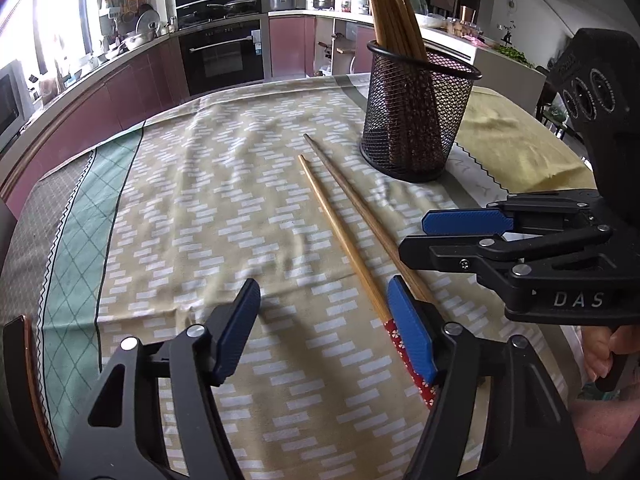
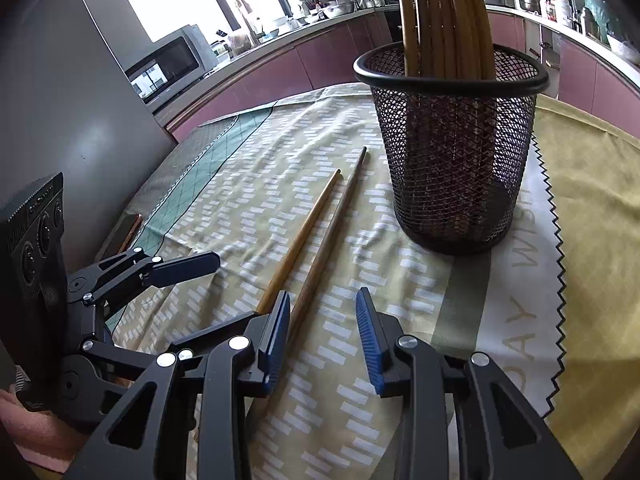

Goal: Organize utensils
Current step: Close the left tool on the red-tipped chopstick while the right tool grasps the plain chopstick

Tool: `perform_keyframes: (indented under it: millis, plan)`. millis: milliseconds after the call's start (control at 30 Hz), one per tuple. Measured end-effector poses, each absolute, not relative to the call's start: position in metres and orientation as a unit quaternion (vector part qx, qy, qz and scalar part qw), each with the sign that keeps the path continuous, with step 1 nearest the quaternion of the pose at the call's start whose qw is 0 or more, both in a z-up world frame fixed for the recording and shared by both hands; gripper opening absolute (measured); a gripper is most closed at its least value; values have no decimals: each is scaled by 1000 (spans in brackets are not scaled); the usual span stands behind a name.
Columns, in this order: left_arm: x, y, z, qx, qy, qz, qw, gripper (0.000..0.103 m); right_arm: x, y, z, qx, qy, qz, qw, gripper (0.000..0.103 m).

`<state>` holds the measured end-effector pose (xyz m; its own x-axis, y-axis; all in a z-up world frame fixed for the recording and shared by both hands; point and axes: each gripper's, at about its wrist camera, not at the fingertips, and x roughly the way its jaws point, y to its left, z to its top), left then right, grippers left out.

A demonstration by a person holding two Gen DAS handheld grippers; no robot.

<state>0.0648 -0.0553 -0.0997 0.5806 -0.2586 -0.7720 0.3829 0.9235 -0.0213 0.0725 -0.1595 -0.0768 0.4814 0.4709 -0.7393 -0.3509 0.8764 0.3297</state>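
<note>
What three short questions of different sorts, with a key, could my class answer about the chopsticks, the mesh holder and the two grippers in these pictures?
1. True or false: the mesh holder lies tipped on its side.
2. How many chopsticks lie loose on the tablecloth?
3. Multiple choice: the darker chopstick, seen from the right wrist, runs
A. between the right gripper pads
B. inside the holder
C. across the holder's rim

Key
1. False: it stands upright with a bundle of chopsticks in it.
2. Two: a lighter chopstick and the darker one, side by side.
3. A; the pads do not press on it. The left gripper is open too.
</note>
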Motion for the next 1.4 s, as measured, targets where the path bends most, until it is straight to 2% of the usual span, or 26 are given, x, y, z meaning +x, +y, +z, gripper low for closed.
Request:
perform_keyframes:
  millis: [100,267,433,667,933,1100,1167,1233,1400]
  plan:
    - [68,-54,-101,74,424,-165,887,56,75,-158,-76,64,447,241,859,33]
    - [72,-48,-101,60,426,-158,889,53,81,-148,-76,54,446,240,860,33]
    - [75,-45,-100,55,426,-150,891,46,92,-141,-77,48,446,233,863,32]
    - [78,-43,-99,53,428,-143,891,45,98,-127,-77,16,440,215,872,30]
    - [88,-46,-100,55,429,-139,891,45,106,-125,-78,14,439,200,876,18]
    - [94,-48,-100,56,429,-137,891,44,110,-123,-78,11,439,197,877,16]
    - [96,-50,-101,58,429,-136,891,40,110,-125,-79,13,439,195,877,15]
    - [99,-51,-100,57,429,-137,891,31,111,-125,-79,16,439,193,877,12]
    - [106,-47,-100,39,434,-138,889,21,111,-126,-79,23,439,191,878,11]
